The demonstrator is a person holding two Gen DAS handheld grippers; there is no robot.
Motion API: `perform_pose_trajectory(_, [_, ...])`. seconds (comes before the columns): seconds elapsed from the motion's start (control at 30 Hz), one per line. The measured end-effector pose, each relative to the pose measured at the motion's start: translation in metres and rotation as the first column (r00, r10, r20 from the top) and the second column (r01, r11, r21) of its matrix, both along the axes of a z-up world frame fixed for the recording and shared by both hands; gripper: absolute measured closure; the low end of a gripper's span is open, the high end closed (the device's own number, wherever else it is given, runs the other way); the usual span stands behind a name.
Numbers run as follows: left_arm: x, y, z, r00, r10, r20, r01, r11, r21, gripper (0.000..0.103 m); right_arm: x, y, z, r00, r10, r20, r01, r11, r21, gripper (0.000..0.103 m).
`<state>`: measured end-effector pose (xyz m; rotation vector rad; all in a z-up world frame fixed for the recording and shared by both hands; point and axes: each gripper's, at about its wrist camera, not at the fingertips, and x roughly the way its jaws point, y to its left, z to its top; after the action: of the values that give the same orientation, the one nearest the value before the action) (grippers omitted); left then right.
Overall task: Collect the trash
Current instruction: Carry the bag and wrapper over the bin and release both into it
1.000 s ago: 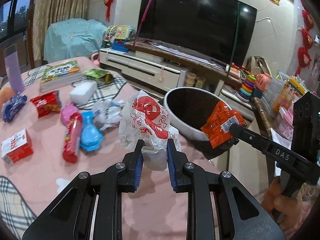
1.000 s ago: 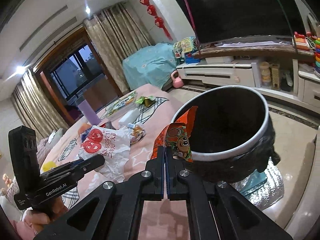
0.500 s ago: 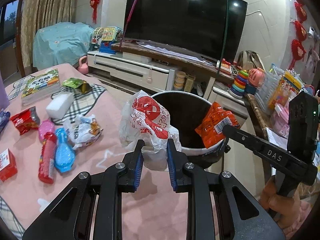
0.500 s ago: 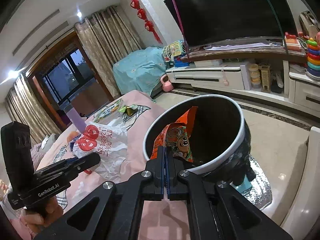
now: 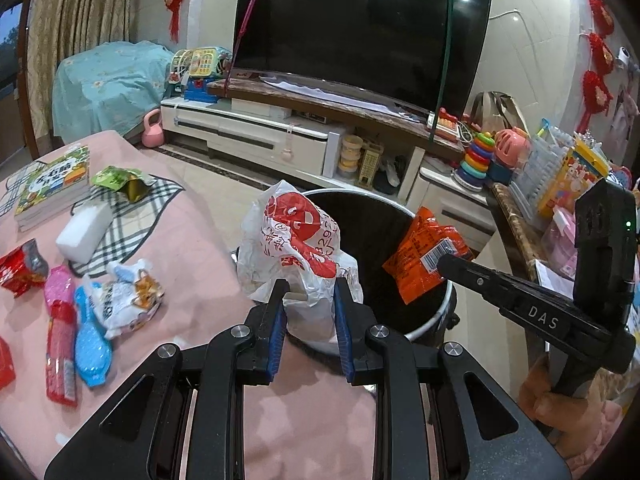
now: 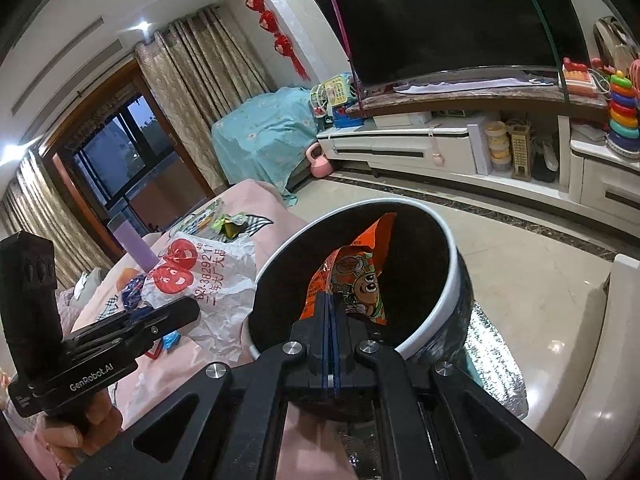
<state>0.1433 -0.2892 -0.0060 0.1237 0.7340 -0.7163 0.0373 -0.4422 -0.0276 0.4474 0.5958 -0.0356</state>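
Trash rides in both claws: at lower centre the left gripper (image 5: 308, 300) pinches a crumpled white bag (image 5: 296, 248), and the right gripper (image 6: 330, 312) clamps an orange wrapper (image 6: 352, 280) over the bin (image 6: 448, 280) beyond. The bag hangs at the rim; released there, it may snag or fall outside.

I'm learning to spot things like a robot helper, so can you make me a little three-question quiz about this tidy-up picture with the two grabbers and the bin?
1. True or false: the right gripper holds an orange snack wrapper over the trash bin.
2. What is the left gripper clamped on? A) a book B) a white plastic bag with red print C) a sponge
3. Fill in: the green wrapper lies on the pink ____.

Key: 1 true. 2 B. 3 table.
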Motion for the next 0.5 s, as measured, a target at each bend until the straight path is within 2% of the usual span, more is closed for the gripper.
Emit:
perform_pose_trajectory(0.43, [0.014, -0.020, -0.014, 0.999, -0.012, -0.029, 0.013, 0.999, 0.035, 0.078, 0.010, -0.012, -0.007, 0.999, -0.007, -0.051, 0.007, 1.000, 0.001, 0.101])
perform_pose_trajectory(0.5, [0.015, -0.021, -0.016, 0.999, -0.004, -0.033, 0.005, 0.999, 0.044, 0.069, 0.011, -0.013, -0.007, 0.999, -0.008, -0.054, 0.008, 1.000, -0.006, 0.097])
